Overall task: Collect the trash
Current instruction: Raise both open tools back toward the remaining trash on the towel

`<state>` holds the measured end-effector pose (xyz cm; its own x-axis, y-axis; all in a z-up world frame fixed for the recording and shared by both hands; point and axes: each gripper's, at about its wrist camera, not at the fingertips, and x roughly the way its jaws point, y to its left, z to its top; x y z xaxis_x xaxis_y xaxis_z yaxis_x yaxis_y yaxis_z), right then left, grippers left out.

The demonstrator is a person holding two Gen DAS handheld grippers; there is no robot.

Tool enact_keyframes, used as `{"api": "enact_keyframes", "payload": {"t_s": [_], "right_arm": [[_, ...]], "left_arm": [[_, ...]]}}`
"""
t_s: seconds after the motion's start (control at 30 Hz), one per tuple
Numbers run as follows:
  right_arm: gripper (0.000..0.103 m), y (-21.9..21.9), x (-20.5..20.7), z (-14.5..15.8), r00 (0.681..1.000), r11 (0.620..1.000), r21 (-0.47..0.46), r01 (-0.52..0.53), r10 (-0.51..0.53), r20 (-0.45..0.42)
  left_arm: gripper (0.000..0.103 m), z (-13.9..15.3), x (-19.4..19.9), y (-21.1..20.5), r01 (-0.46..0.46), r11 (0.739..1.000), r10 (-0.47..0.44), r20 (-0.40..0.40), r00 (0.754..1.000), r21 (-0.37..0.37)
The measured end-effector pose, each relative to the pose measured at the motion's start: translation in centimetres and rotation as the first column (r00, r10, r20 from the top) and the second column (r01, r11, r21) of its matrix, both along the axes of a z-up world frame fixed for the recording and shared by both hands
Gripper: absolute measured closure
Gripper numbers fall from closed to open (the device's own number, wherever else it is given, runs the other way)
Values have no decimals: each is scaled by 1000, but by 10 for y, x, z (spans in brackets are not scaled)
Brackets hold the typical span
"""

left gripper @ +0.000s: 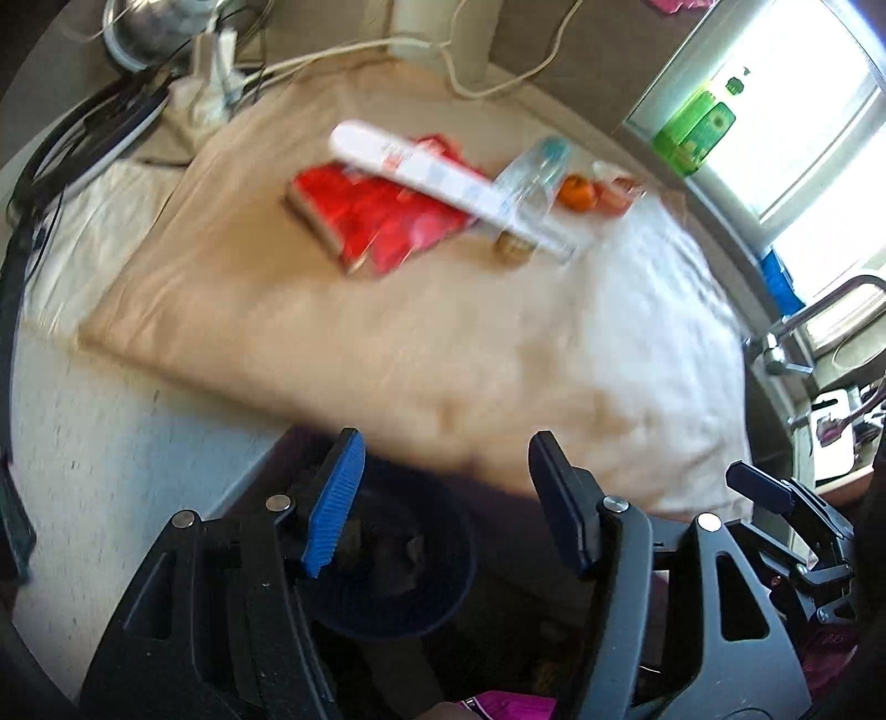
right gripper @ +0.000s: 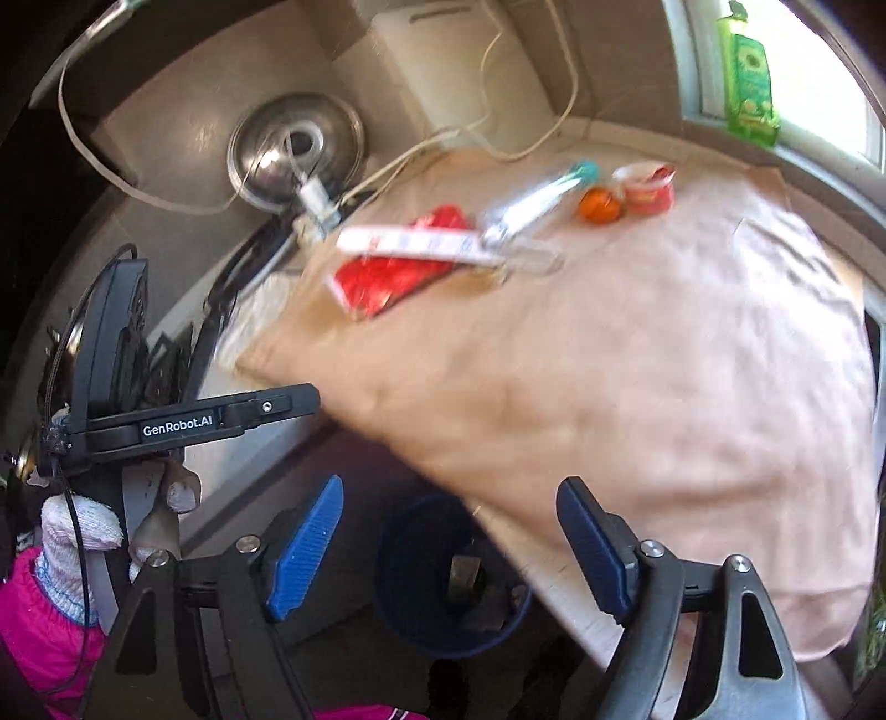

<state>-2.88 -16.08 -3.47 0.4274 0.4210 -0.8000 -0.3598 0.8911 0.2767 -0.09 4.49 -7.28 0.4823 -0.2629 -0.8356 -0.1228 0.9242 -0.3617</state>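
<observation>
Beige cloth (left gripper: 310, 332) covers most of the table (left gripper: 99, 459), whose bare speckled top shows pale at the near left corner. Behind it, white cables (left gripper: 498, 83) trail past a steel lid (left gripper: 149, 33), a window (left gripper: 786, 127) lets in hard light with a green bottle (left gripper: 695, 130) on its sill, and a tap (left gripper: 814, 315) stands at the right. The trash lies in a loose cluster on the far part of the cloth, blurred in both views: a red packet (left gripper: 382, 221) lying flat, a white tube (left gripper: 437, 183) across it with its long axis running from far left to near right, a clear bottle (left gripper: 531, 183) with its teal cap pointing away toward the window, an orange ball (left gripper: 576, 194), a small brown bit (left gripper: 512, 249) I cannot make out, and a red-and-white cup (right gripper: 648, 191) on its side. Below the table's near edge sits a dark blue bin (right gripper: 443, 581) with some scraps in it. Both tongs hang over that edge, well apart from the trash; the left tongs (left gripper: 443, 498) are released with nothing between the blue pads, and the right tongs (right gripper: 448, 543) are likewise spread and empty. In the right view a gloved hand (right gripper: 111, 531) with a pink sleeve (right gripper: 44, 626) grips the left tool.
</observation>
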Motion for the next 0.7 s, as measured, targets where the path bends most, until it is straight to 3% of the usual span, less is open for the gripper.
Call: {"api": "enact_keyframes", "payload": {"t_s": [0.23,0.7], "right_arm": [[16,-36,41,24,998,999,18,41,-42,40],[15,-87,143,51,990,994,29,103,-106,95]], "left_arm": [[37,23,46,-21,8,1000,-7,40,999,-19],[36,39,146,-60,42,999,-41,47,998,-13]]}}
